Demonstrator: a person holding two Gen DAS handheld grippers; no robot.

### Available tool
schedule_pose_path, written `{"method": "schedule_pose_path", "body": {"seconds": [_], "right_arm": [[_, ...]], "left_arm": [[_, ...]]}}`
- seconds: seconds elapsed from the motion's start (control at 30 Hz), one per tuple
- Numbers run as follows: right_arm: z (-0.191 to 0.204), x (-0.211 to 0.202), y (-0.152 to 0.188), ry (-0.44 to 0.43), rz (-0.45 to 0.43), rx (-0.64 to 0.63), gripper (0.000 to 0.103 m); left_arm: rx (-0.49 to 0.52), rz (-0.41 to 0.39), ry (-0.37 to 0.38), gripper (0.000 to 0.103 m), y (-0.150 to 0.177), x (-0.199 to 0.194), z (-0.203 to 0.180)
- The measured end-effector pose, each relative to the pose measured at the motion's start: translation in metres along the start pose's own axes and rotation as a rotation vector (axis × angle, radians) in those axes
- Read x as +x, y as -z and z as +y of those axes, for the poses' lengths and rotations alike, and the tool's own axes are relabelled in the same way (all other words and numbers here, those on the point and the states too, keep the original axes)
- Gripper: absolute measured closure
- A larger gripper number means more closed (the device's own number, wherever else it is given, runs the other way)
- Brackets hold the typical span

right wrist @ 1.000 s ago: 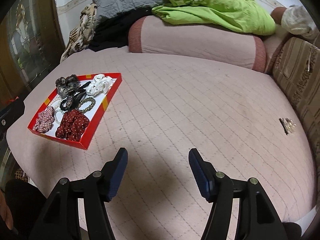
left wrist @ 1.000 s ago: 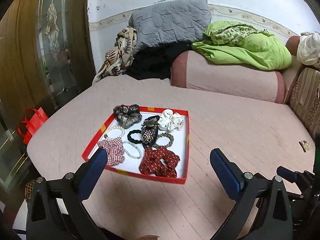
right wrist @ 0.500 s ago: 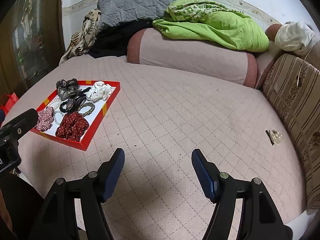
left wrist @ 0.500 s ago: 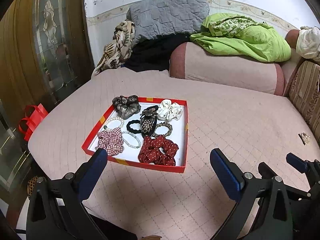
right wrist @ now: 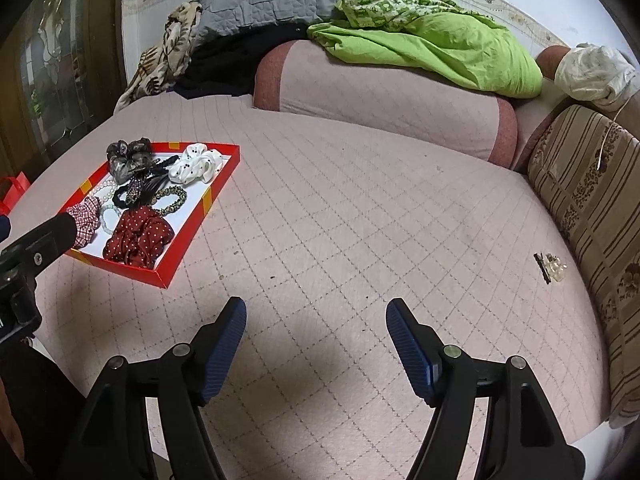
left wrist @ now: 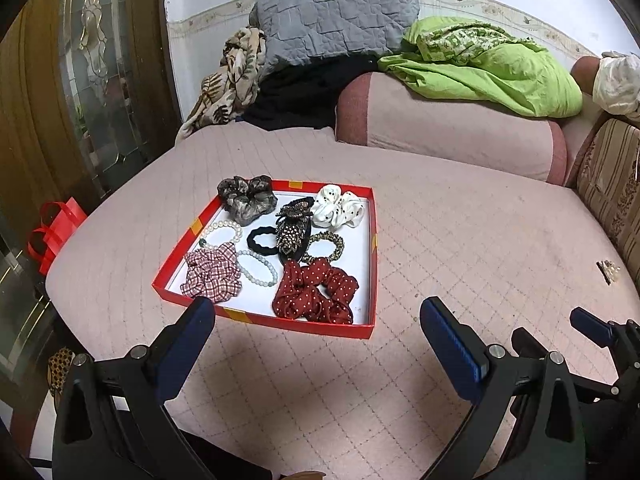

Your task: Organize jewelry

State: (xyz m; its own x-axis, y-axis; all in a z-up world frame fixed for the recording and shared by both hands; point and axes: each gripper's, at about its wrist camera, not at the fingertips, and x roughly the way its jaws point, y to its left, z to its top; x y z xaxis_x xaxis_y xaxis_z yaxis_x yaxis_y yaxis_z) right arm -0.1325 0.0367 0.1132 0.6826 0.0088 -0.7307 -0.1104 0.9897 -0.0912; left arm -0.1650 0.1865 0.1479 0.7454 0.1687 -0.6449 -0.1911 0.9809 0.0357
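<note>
The left gripper (right wrist: 24,256) covers part of the checked scrunchie (right wrist: 85,220) in the right wrist view. That little clip (right wrist: 551,267) by the striped cushion (right wrist: 592,200) is too tiny to make out, and the red bag (left wrist: 54,228) is half hidden behind the mattress edge.

Even indoor light, sharp focus – soft shadows below (near edge), fisheye-bent corners dark.

Red tray (right wrist: 208,208) of scrunchies far left — small hair clip (right wrist: 551,268) far right.
</note>
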Motion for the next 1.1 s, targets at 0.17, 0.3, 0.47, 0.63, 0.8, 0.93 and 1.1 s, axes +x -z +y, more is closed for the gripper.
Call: {"method": "schedule_pose_path", "body": {"seconds": [0.17,0.3,0.47,0.63,0.8,0.93,1.1], "right_arm": [[0.004,0.001,0.002,0.007,0.001,-0.012,0.025],[0.008,0.002,0.004,0.009,0.005,-0.022,0.025],[0.009,0.001,0.003,0.015,0.002,-0.027,0.024],[0.01,0.003,0.003,0.017,0.007,-0.028,0.023],[0.011,0.003,0.003,0.019,0.009,-0.029,0.023],[0.01,0.004,0.003,0.019,0.012,-0.027,0.023],[0.011,0.005,0.004,0.017,0.019,-0.028,0.022]], "left_arm": [[0.008,0.011,0.015,0.001,0.003,0.005,0.0],[0.009,0.027,0.027,0.001,0.006,0.008,-0.001],[-0.002,0.032,0.032,0.001,0.007,0.009,0.001],[-0.001,0.047,0.04,0.001,0.009,0.012,0.001],[0.001,0.048,0.043,0.001,0.01,0.012,0.0],[0.002,0.054,0.045,0.001,0.011,0.014,-0.001],[-0.001,0.063,0.049,0.001,0.011,0.017,0.001]]}}
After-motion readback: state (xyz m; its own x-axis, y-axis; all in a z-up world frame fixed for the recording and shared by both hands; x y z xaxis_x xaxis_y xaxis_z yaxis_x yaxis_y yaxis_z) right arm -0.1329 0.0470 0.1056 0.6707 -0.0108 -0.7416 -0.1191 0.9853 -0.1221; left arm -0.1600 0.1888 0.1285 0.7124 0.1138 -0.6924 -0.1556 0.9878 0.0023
